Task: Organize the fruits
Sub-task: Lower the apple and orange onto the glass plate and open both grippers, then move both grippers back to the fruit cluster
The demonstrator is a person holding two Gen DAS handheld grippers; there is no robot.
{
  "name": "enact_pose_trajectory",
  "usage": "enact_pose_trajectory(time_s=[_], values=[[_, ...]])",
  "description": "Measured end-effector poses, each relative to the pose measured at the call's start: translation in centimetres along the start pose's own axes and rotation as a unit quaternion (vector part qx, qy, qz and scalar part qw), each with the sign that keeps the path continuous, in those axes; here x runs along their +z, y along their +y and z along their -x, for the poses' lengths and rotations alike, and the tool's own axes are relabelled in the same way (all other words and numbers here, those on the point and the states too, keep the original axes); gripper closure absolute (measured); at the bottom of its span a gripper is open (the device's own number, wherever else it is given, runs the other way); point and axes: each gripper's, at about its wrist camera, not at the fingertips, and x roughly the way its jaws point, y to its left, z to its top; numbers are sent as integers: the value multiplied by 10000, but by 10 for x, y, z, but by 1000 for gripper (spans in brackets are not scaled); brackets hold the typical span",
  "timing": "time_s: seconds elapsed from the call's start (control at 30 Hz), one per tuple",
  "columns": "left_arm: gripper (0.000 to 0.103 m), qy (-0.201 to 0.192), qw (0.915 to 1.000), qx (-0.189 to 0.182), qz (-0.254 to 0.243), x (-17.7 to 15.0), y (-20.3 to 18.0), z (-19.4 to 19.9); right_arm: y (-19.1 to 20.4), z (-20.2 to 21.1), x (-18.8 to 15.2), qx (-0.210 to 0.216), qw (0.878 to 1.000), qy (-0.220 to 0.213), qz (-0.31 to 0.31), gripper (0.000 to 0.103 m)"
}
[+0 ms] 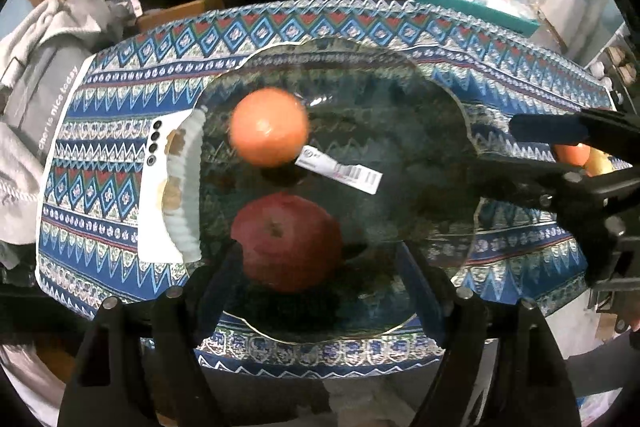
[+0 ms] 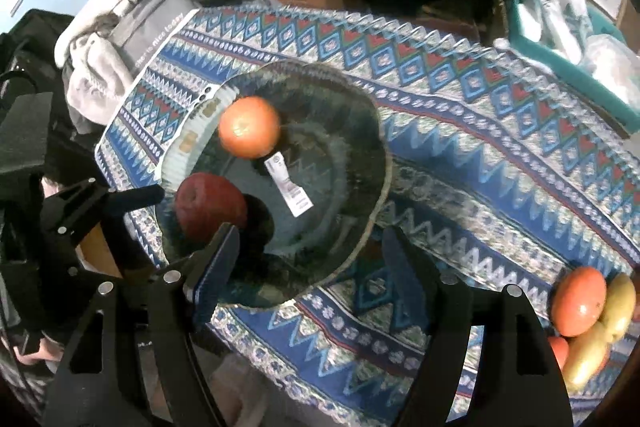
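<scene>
A dark glass plate is being filled with fruit on the patterned tablecloth, and the step in hand is judged to be the transfer from the loose pile to the plate, with two pieces already delivered. An orange is lying toward the plate's far-left rim, a dark red apple toward its near-left rim, and one barcode sticker is showing at the plate's middle. The left gripper is being held spread over the plate's near rim, with the apple seen between its fingers but apparently not gripped. The right gripper is likewise being held released and empty, one finger over the plate's near-right rim and the other over bare cloth. At the cloth's near-right edge the remaining pile is being counted: one orange-red fruit, two yellow fruits, and a sliver of another reddish piece whose kind cannot be told; more may be hidden past the frame. A white phone is being partly covered by the plate's left rim. Next, the right gripper would need to be swung toward that pile, opened around one fruit, and closed gently.
</scene>
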Motion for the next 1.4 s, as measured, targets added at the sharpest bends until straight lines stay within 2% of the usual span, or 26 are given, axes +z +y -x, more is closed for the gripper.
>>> enact_pose_trajectory(time_s=[0.3, 0.8, 1.07, 1.4], values=[[23, -247, 9992, -270, -136, 9, -30, 27, -26, 47, -19, -557, 9980, -161, -260, 27], [23, -486, 9951, -555, -663, 18, -95, 53, -88, 105, -60, -1084, 9900, -386, -817, 27], [22, -476, 9927, -641, -898, 25, -127, 56, -117, 120, -83, -1275, 9858, -401, -1016, 25], [22, -353, 9897, -838, -1102, 29, -163, 44, -171, 117, -109, -1464, 9780, -144, -1481, 24]])
